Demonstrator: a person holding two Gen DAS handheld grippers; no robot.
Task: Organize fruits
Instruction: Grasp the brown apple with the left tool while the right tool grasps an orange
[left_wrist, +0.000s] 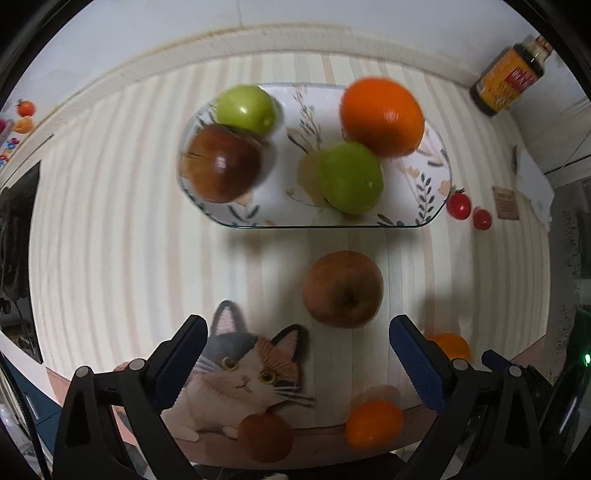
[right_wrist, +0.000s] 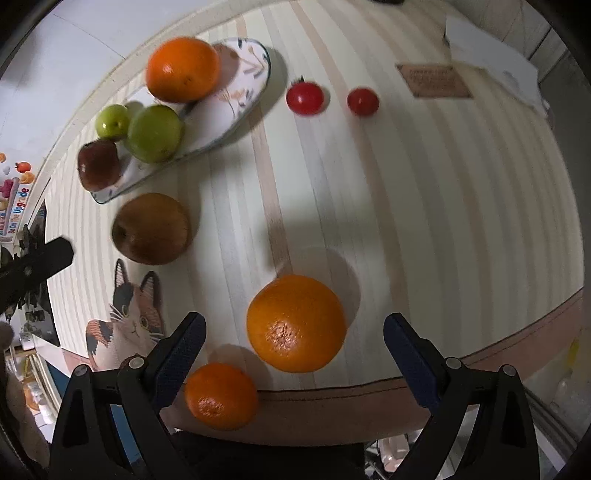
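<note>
Both tools hang over loose fruit, likely to move it to the plate (left_wrist: 436, 206). The left hand-held gripper (left_wrist: 299, 354) is wide and empty, near the brown apple (left_wrist: 343, 288) just before the plate. The right hand-held gripper (right_wrist: 295, 350), wide and empty, brackets the big orange (right_wrist: 295, 323), farther from it.

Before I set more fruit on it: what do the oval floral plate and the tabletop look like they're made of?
Oval floral plate: likely glass with a printed leaf pattern, glossy; its near rim looks clear and greenish. Ceramic can't be ruled out.
Striped tabletop: seemingly a pale cloth or vinyl cover, matte, with a printed cat; which one is unclear.
</note>
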